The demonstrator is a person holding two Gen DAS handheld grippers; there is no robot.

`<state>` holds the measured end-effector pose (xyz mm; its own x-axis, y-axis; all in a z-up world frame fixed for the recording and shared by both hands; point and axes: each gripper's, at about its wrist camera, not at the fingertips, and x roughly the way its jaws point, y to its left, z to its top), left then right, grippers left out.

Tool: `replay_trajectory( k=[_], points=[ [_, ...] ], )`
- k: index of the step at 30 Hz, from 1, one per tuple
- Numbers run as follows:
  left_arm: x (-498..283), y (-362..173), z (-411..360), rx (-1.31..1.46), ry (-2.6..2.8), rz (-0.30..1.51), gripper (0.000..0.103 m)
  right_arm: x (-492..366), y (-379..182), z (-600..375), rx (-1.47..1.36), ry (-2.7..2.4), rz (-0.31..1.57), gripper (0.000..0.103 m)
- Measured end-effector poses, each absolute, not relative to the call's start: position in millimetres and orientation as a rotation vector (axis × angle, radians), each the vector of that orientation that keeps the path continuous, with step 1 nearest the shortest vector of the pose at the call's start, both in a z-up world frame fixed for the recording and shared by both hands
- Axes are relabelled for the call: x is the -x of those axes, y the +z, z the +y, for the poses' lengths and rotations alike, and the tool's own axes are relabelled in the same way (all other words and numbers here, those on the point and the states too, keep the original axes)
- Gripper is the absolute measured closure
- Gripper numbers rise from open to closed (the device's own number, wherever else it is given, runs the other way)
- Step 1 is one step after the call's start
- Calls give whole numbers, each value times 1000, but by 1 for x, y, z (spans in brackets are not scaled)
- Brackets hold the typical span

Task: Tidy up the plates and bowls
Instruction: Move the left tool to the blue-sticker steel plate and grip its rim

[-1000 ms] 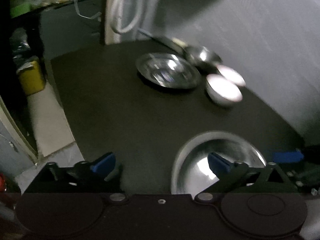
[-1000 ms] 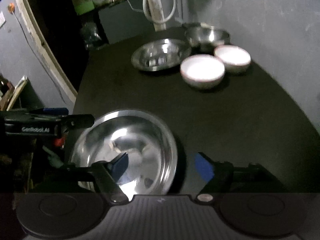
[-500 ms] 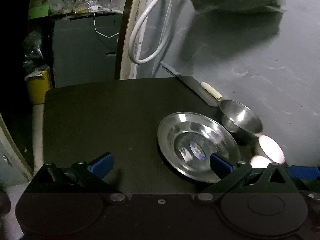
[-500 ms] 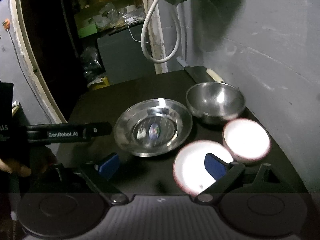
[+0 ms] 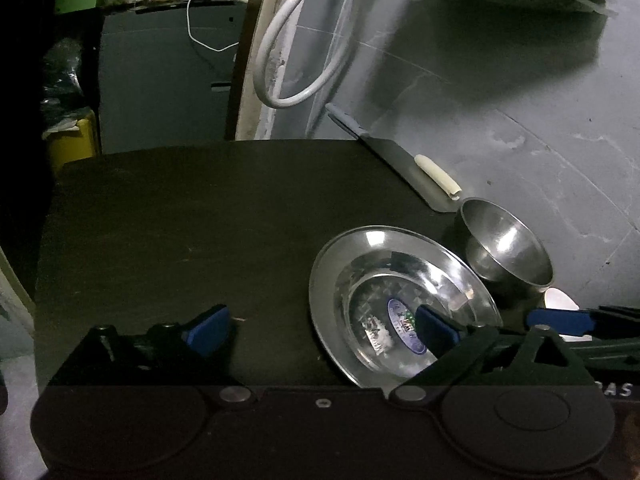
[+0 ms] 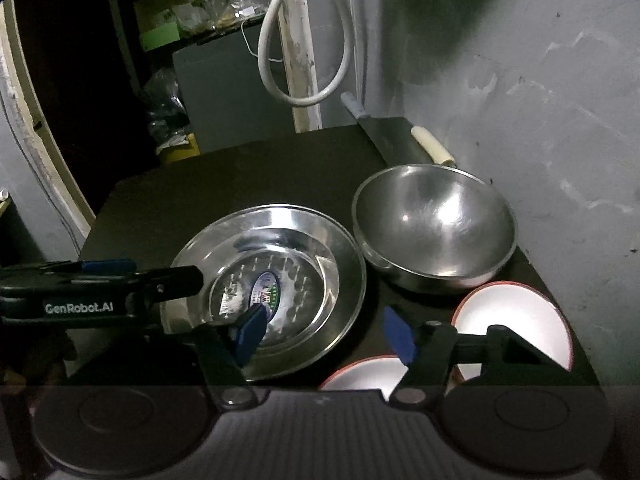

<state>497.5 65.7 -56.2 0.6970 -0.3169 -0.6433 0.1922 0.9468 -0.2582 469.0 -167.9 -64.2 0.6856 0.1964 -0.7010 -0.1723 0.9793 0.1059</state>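
Steel catches what little light there is: on the dark table [image 5: 200, 220], going left to right, the left gripper [image 5: 320, 326] hangs spread open and empty, one finger over bare table, the other over the steel plate [image 6: 276, 272] with its sticker still on. Next comes the right gripper [image 6: 320, 330], also open and holding nothing, straddling the plate's right rim, probably lining up to take it. Beyond sits the steel bowl [image 6: 434, 228] near the wall, then two white bowls [image 6: 516, 320] with red rims, clustered as if to be stacked. The nearer white bowl is mostly cut off behind the gripper body, and the knife-like tool [image 5: 400, 160] past the bowl is hard to identify.
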Motion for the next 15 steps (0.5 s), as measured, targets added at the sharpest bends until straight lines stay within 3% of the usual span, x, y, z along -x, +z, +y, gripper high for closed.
replay_trajectory(
  k=[7, 9, 14, 15],
  points=[
    [-503, -56, 61, 191, -308, 758, 21, -481, -73, -168, -36, 197, 812, 43],
    [-504, -57, 61, 201, -314, 761, 24, -484, -76, -170, -50, 197, 819, 50],
    [-506, -60, 59, 213, -346, 781, 52, -488, -80, -172, -69, 199, 822, 60],
    [-507, -60, 60, 220, -355, 787, 54, -488, -81, -172, -76, 202, 823, 62]
  ],
)
